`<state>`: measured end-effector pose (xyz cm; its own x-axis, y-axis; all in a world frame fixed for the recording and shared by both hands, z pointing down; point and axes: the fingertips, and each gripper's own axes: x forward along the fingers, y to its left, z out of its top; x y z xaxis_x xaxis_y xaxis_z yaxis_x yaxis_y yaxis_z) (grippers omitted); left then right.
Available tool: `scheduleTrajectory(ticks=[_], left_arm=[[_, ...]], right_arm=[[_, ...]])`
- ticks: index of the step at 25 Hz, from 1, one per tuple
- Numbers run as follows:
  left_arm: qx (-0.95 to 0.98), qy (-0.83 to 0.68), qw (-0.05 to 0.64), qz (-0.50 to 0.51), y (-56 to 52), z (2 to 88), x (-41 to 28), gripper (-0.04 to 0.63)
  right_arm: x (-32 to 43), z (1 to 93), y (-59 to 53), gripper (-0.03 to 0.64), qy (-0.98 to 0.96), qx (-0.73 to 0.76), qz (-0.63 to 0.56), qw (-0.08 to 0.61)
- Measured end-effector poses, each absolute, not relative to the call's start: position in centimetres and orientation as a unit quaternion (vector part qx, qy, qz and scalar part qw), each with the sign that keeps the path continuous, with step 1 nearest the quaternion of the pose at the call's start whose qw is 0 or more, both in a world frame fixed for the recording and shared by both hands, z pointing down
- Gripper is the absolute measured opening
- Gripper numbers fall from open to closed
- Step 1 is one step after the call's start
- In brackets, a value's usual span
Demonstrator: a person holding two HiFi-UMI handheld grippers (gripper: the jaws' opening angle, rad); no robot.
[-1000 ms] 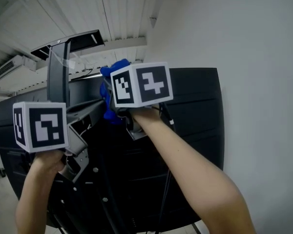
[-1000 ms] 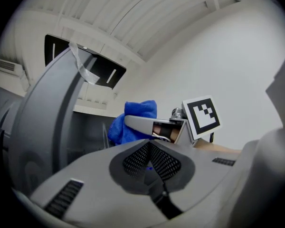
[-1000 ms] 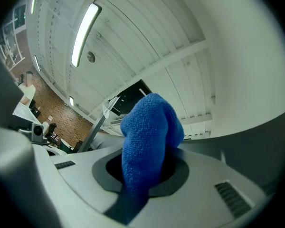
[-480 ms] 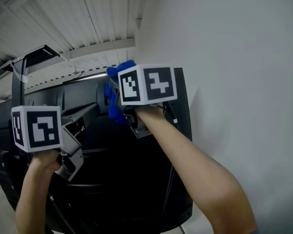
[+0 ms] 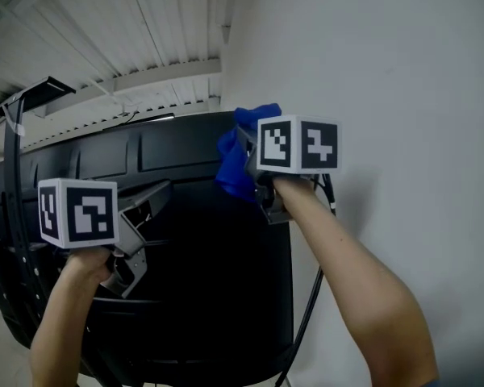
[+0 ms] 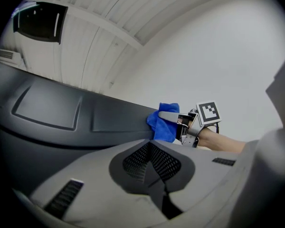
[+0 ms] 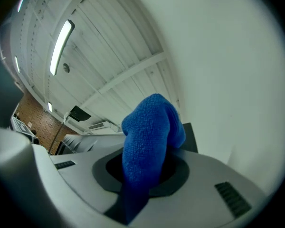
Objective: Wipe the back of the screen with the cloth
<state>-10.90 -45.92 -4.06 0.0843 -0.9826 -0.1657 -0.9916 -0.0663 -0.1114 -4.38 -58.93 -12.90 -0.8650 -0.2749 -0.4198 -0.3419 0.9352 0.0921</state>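
Note:
The back of a large black screen (image 5: 202,280) fills the lower left of the head view. Its top edge (image 6: 61,113) runs across the left gripper view. A blue cloth (image 5: 240,158) is pressed on the screen's upper right corner, and my right gripper (image 5: 250,168) is shut on it. In the right gripper view the cloth (image 7: 149,141) bulges up from between the jaws. My left gripper (image 5: 149,198) is lower left against the screen's back; its jaws (image 6: 152,151) are shut with nothing in them. The left gripper view also shows the cloth (image 6: 162,125) and the right gripper (image 6: 180,122).
A white wall (image 5: 403,71) rises just right of the screen's edge. A slatted white ceiling (image 5: 105,47) with a strip light (image 7: 61,39) is overhead. A black cable (image 5: 306,321) hangs beside the screen's right edge. A dark pole (image 5: 12,184) stands at the left.
My right gripper has slid the blue cloth rightward along the screen's top to its upper right corner. The left gripper has stayed near the same spot on the back.

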Motion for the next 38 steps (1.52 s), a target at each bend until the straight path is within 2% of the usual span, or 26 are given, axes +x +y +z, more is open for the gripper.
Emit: scheduleTrajectory(ticks=[6, 11, 14, 17, 20, 22, 26, 38], left_arm=[[-0.717, 0.69, 0.096, 0.019, -43.8, -3.3, -12.2, 0.005], [-0.713, 0.696, 0.081, 0.025, -42.1, -3.0, -16.1, 0.005], [-0.706, 0.703, 0.077, 0.03, -41.4, -2.1, -16.2, 0.006], [-0.678, 0.727, 0.103, 0.041, -35.5, -2.2, -16.4, 0.006], [-0.585, 0.79, 0.175, 0.056, -21.5, -4.7, -19.4, 0.006], [-0.559, 0.801, 0.208, 0.059, -16.2, -5.2, -20.0, 0.006], [-0.525, 0.817, 0.235, 0.042, -12.9, -4.1, -20.9, 0.005], [-0.534, 0.813, 0.224, 0.064, -10.2, -2.0, -21.9, 0.005]], right_arm=[[-3.2, -12.1, -58.6, 0.052, 0.96, -0.165, 0.074, 0.215], [-8.0, -12.9, -53.3, 0.052, 0.963, -0.113, 0.093, 0.224], [-10.3, -12.1, -49.4, 0.052, 0.968, -0.067, 0.11, 0.214], [-13.5, -11.6, -40.6, 0.052, 0.969, 0.01, 0.125, 0.213], [-19.4, -14.0, -23.7, 0.052, 0.943, 0.16, 0.149, 0.249], [-21.9, -14.2, -16.8, 0.052, 0.932, 0.199, 0.165, 0.252], [-25.7, -12.4, -11.8, 0.052, 0.931, 0.219, 0.195, 0.218], [-30.6, -10.1, -8.7, 0.052, 0.94, 0.252, 0.195, 0.122]])
